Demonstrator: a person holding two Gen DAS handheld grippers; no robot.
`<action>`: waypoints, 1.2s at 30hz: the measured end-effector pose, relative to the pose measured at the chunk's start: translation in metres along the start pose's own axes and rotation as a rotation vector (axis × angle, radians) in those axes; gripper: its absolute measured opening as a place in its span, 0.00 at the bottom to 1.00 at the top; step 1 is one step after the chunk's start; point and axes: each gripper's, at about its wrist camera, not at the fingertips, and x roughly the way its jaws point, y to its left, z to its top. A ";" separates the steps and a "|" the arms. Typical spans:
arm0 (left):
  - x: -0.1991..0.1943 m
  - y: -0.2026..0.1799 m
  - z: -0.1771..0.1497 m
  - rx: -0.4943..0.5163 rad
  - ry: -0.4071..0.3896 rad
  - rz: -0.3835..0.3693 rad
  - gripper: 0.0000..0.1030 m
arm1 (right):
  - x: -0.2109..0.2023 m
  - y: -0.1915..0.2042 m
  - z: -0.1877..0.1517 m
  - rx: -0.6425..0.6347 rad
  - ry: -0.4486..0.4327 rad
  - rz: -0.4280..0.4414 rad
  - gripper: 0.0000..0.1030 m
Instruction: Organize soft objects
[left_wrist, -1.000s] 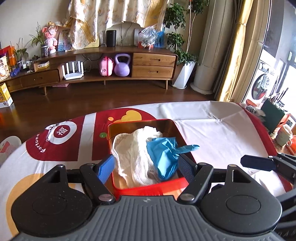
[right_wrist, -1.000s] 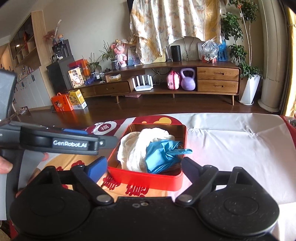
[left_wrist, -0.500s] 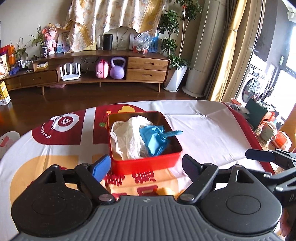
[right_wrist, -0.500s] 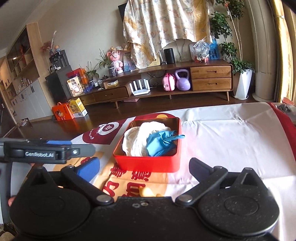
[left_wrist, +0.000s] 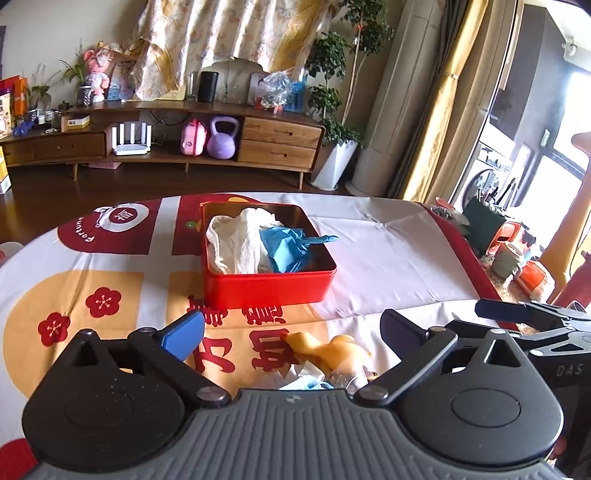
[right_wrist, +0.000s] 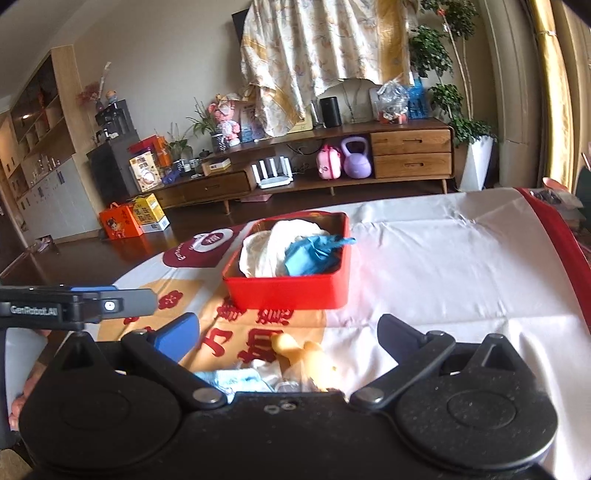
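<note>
Both the left gripper (left_wrist: 291, 328) and right gripper (right_wrist: 288, 326) have just opened wide and hold nothing. A yellow glove (left_wrist: 325, 349) lies limp near the table's near edge, before the tin (left_wrist: 267, 284); light and slippery, pinch a bunched fold.

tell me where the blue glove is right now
In both wrist views the blue glove lies inside the red tin on the table, on its right side, against the white cloth.
</note>
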 end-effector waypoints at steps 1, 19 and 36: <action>-0.001 -0.001 -0.004 -0.002 -0.004 0.001 0.99 | 0.000 -0.002 -0.002 0.000 0.005 -0.006 1.00; 0.021 -0.022 -0.074 0.023 0.111 0.030 0.99 | 0.017 -0.010 -0.034 -0.011 0.106 -0.019 0.95; 0.060 -0.026 -0.104 0.067 0.161 0.083 0.99 | 0.071 0.001 -0.051 -0.056 0.213 -0.003 0.71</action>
